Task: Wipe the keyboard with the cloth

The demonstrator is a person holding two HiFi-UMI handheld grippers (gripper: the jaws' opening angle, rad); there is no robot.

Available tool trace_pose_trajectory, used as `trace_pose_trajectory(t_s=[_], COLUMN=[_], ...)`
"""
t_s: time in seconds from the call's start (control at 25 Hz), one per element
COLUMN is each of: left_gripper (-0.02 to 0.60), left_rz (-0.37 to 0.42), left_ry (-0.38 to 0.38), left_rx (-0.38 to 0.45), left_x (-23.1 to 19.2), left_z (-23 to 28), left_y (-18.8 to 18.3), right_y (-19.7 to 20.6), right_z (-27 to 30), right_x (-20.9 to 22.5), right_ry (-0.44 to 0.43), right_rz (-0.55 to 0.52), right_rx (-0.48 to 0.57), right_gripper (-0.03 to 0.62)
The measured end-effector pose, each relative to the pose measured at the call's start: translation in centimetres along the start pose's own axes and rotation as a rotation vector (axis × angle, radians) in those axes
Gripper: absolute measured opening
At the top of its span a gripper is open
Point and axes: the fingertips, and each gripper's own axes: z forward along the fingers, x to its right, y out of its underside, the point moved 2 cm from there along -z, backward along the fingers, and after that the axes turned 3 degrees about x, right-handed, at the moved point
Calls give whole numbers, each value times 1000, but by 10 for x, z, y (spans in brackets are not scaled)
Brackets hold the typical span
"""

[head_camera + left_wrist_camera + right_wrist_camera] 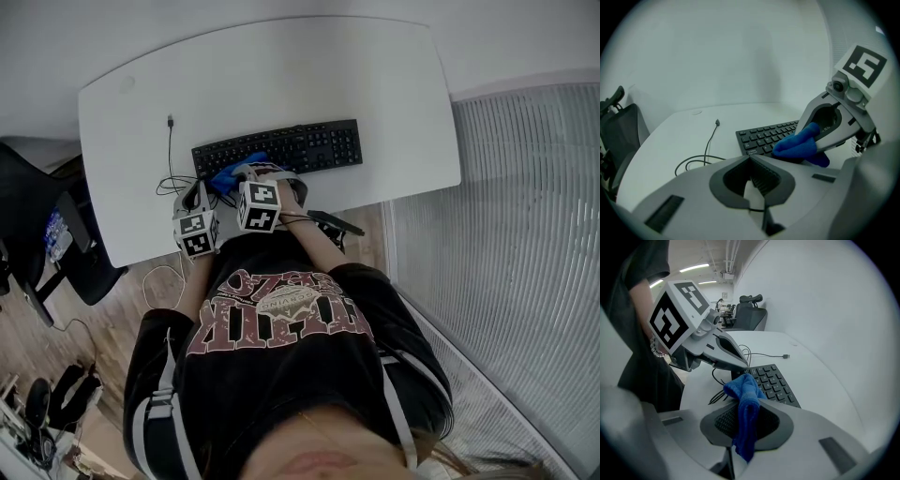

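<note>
Right gripper view shows your right gripper (746, 420) pinching the cloth (740, 390), likely soft and floppy, by its bunched middle near the keyboard (777, 381); your left gripper (751, 180) sits pressed together, empty.

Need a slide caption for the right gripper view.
Right gripper clamps a blue cloth at the black keyboard's end, left gripper close beside it.

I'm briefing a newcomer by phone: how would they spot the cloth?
Find the white desk, then the black keyboard on it. At the keyboard's left end, the right gripper is shut on the cloth: soft, bunched, and the only blue thing on the desk.
</note>
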Motion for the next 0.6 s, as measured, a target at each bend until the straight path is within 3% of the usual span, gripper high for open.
trace_pose_trajectory(t_s=[0.6], left_gripper=[29], left_rz=[2], left_ry=[-34], left_rx=[-1], left_x=[2], left_z=[2], left_y=[2], right_y=[66], right_z=[-42], right_x=[23], right_ry=[59], right_rz=[92], right_rx=[-70], right_gripper=[64])
